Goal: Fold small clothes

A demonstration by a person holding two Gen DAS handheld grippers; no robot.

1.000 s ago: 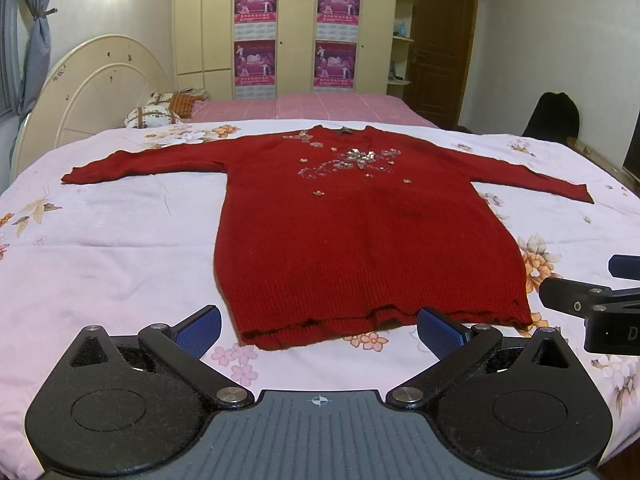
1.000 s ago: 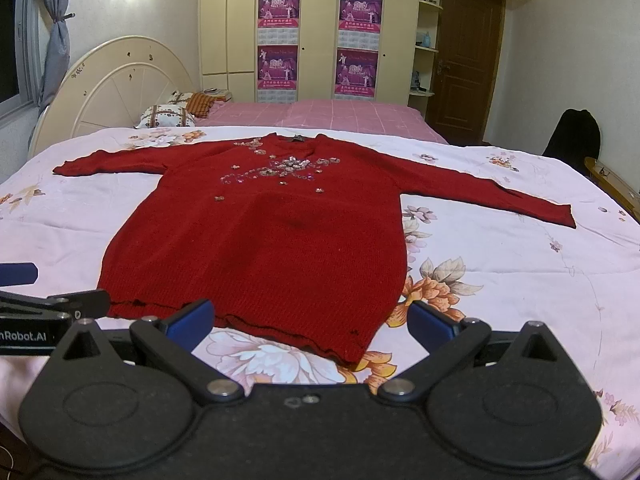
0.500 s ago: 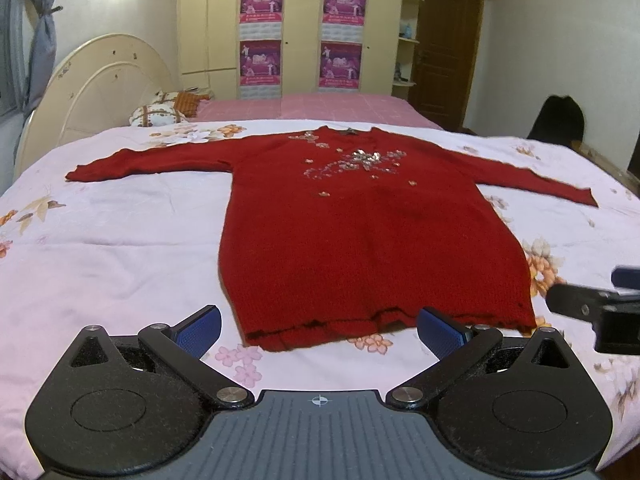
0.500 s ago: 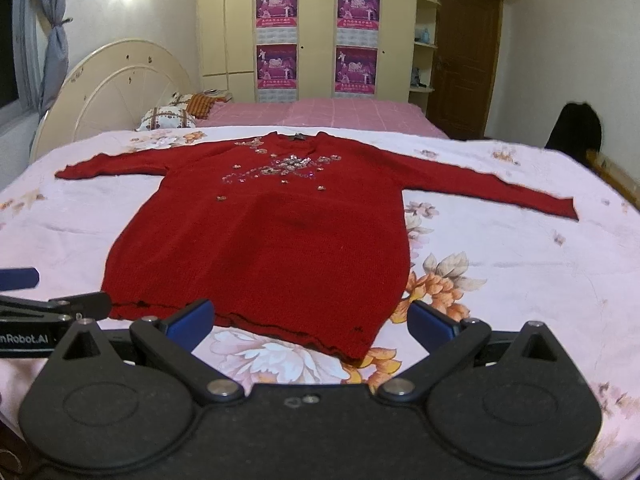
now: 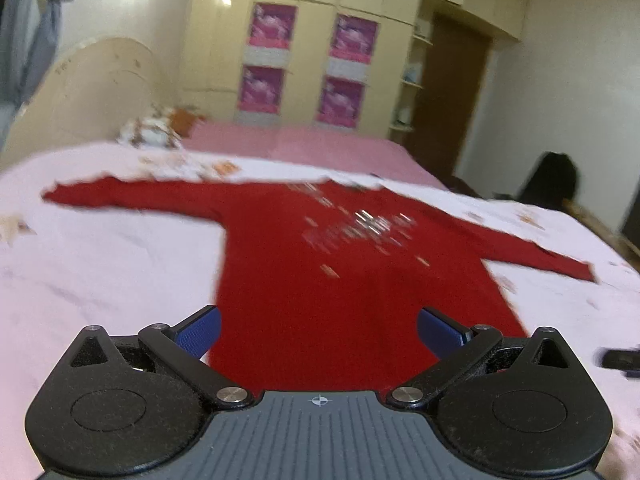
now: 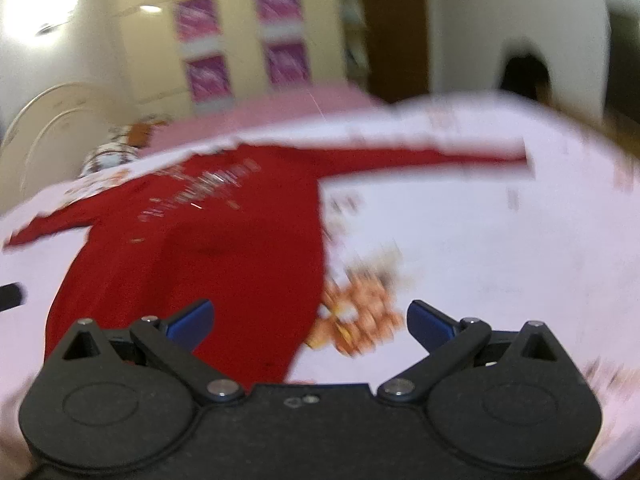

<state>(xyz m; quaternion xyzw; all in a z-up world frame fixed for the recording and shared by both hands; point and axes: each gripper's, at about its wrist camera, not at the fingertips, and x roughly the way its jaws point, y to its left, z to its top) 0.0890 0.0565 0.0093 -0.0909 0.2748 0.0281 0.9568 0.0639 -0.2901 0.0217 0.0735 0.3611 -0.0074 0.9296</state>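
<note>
A red long-sleeved sweater [image 5: 332, 280] with sequins on the chest lies flat on the bed, both sleeves spread out. It also shows in the right wrist view [image 6: 224, 240]. My left gripper [image 5: 318, 334] is open and empty above the sweater's lower body. My right gripper [image 6: 308, 322] is open and empty over the sweater's lower right edge, tilted. Both views are motion blurred. The sweater's hem is hidden behind the grippers.
The bed has a pale pink floral sheet [image 5: 100, 264]. Pillows [image 5: 152, 136] lie at the far left by a rounded headboard [image 5: 92, 92]. A wardrobe with posters [image 5: 308, 68] and a door [image 5: 448, 96] stand behind. A dark chair [image 5: 552, 180] is at the right.
Both grippers have moved forward over the sweater, whose hem is now out of sight. The right gripper has tilted. Both stay open.
</note>
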